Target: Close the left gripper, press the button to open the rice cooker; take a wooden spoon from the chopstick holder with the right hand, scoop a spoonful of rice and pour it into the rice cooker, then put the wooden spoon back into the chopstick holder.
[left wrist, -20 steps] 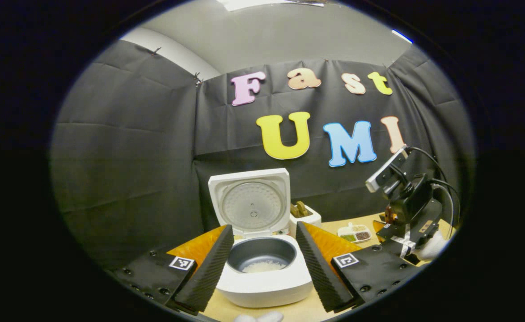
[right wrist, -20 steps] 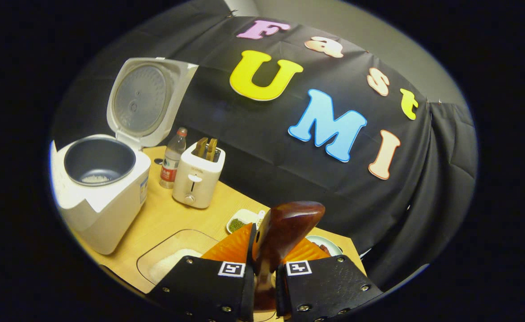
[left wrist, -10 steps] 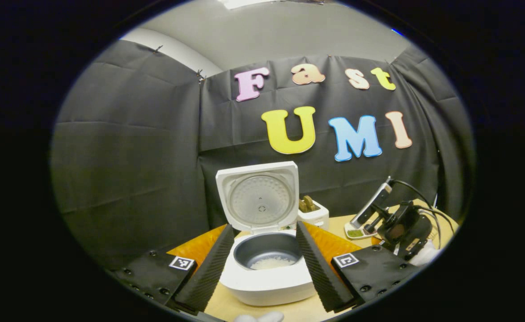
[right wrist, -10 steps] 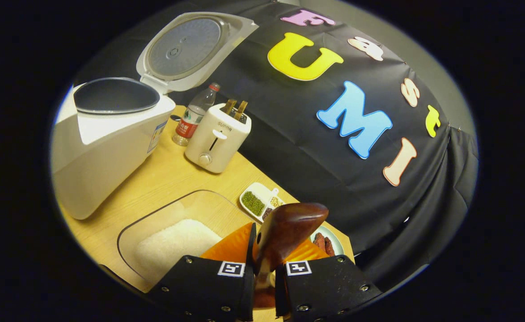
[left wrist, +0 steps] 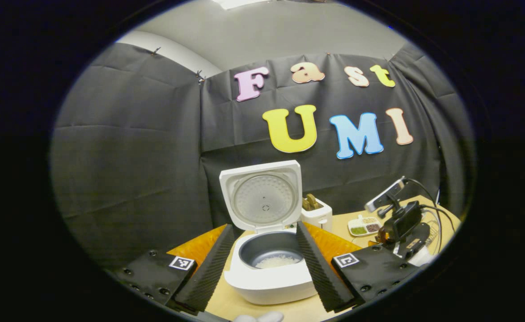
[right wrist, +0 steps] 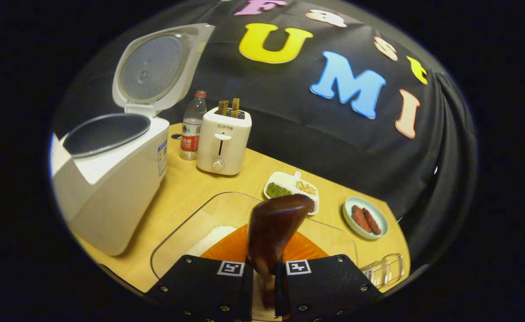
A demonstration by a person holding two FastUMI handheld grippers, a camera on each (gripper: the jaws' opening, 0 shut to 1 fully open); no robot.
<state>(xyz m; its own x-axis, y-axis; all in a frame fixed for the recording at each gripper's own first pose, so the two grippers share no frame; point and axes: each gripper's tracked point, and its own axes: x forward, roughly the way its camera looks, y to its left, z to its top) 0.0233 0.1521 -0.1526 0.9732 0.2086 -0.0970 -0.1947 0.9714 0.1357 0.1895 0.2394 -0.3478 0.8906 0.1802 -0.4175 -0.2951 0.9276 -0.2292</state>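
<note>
The cooker (left wrist: 269, 250) stood open on the table (right wrist: 186, 188), its lid (left wrist: 262, 194) tipped up and back. Its dark pot (left wrist: 271, 250) held a small patch of white rice (left wrist: 277, 261) at the bottom. In the left gripper view the left gripper (left wrist: 264, 264) had its fingers spread wide apart, one on each side of the cooker as seen, holding nothing.

The right gripper (right wrist: 264, 273) was clamped on the spoon (right wrist: 273, 228), both fingers pressed to the handle and the dark bowl standing up ahead of them. I could not tell whether any rice lay in the spoon's bowl. In the left gripper view that gripper (left wrist: 401, 223) sat low to the right of the cooker.

Just under the spoon lay a clear tray (right wrist: 191, 223) with a heap of rice (right wrist: 211, 237) inside. Beyond it, a white divided dish (right wrist: 291, 190) held green beans in one part and pale beans in another; a third part was hidden behind the spoon. To its right a small round plate (right wrist: 365, 219) carried two reddish-brown pieces. A clear glass (right wrist: 385, 270) lay at the table's near right edge.

Beside the cooker stood a bottle (right wrist: 192, 127) with a red cap, and next to it a toaster (right wrist: 222, 143) with two brown slices up in its slots.
</note>
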